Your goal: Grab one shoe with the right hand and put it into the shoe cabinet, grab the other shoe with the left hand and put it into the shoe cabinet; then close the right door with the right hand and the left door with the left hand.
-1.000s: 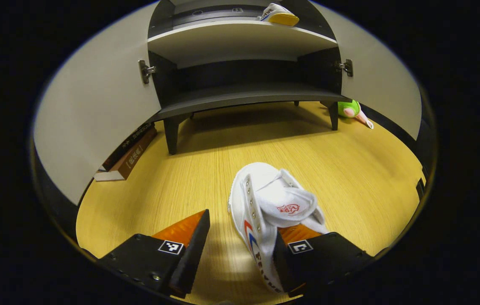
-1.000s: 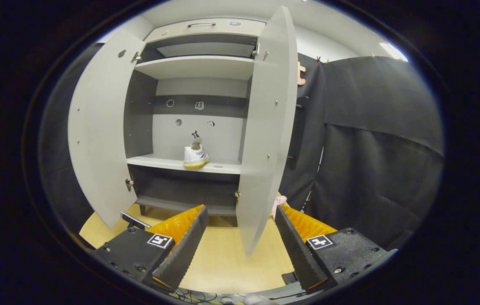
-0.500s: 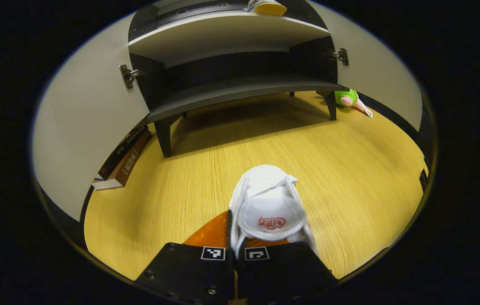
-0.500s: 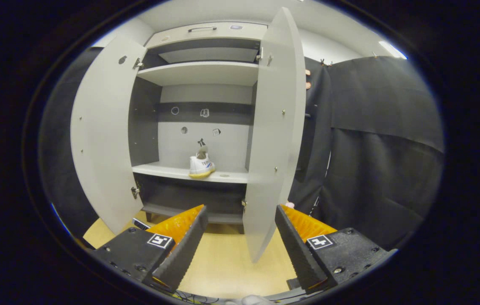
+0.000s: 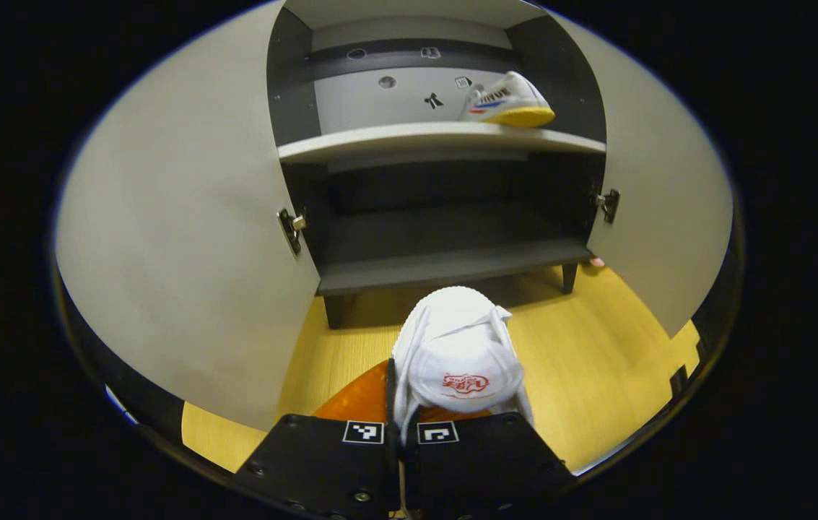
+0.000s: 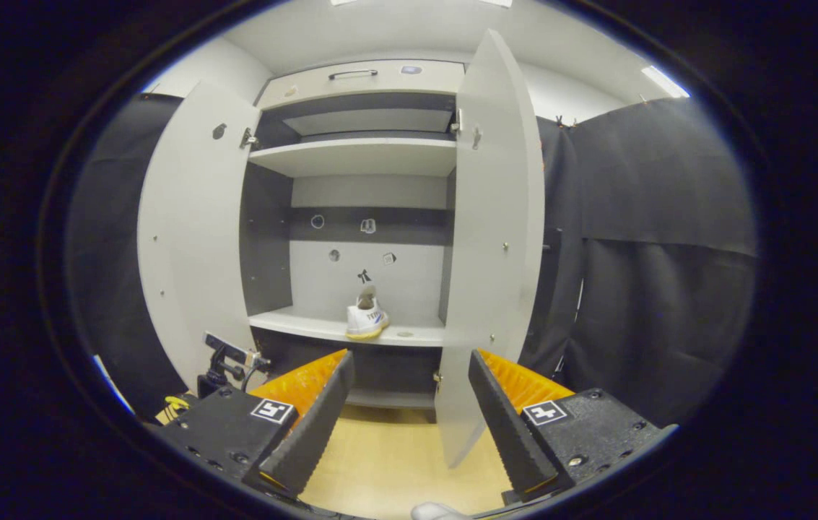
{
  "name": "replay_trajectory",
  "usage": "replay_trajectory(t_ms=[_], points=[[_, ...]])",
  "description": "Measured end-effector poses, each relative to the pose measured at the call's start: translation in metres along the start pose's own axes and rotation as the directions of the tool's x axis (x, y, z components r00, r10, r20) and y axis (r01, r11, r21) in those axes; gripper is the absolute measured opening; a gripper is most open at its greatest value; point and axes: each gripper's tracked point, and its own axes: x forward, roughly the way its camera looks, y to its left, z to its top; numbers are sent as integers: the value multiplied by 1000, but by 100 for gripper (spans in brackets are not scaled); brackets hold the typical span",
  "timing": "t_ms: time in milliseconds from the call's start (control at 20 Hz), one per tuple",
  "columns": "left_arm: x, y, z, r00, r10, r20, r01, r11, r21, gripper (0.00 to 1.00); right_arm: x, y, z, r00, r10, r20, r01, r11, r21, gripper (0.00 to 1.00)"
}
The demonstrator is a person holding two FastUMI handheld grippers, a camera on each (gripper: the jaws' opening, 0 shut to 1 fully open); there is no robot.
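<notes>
The left gripper [image 5: 400, 404] has closed since one second ago: its fingers then stood wide apart on either side of the white shoe [image 5: 455, 354] on the wooden floor [image 5: 596, 375], and now both fingers are clamped on the shoe at its rear, with almost no gap between them. Over the last half second the left gripper view has also tilted upward, so that the shoe cabinet [image 5: 445, 263] now stands straight ahead and the shoe appears in front of its lower dark shelf; judged from this, the shoe has been lifted off the floor and is being carried toward the cabinet, though actual clearance from the floor cannot be confirmed. The first shoe [image 5: 508, 101] already rests on the light middle shelf [image 5: 380, 141], towards its right end, seen also in the right gripper view [image 6: 367, 320]. The right gripper [image 6: 409, 404] remains wide open and holds nothing, positioned in front of the right door [image 6: 495, 238], which stands open edge-on to it; the left door [image 6: 192, 231] is likewise open. Task status: the first shoe is stowed, the second is grasped and in transit, and both doors are not yet closed. The next step calls for setting the held shoe on a shelf without striking the left door [image 5: 177, 238].
</notes>
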Motion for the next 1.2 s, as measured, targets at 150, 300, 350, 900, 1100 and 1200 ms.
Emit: replay_trajectory(t_ms=[150,300,350,900,1100,1200], points=[[-13,10,61,995,38,87,-39,999,10,3,-1,6,5,1000,29,9,-29,1000,11,100],[-17,15,118,985,35,168,-34,999,-13,3,-4,7,9,999,46,14,-46,999,7,100],[-13,15,136,982,37,184,-32,999,-30,2,-3,8,10,998,60,19,-61,998,10,100],[18,-10,204,929,163,332,-143,986,-82,2,14,-3,13,991,133,28,-134,990,37,100],[36,-1,201,940,185,287,-155,980,-124,2,15,-3,13,987,160,29,-161,987,6,100],[36,4,195,942,200,268,-175,978,-113,2,18,-3,14,986,167,29,-167,986,-10,100]])
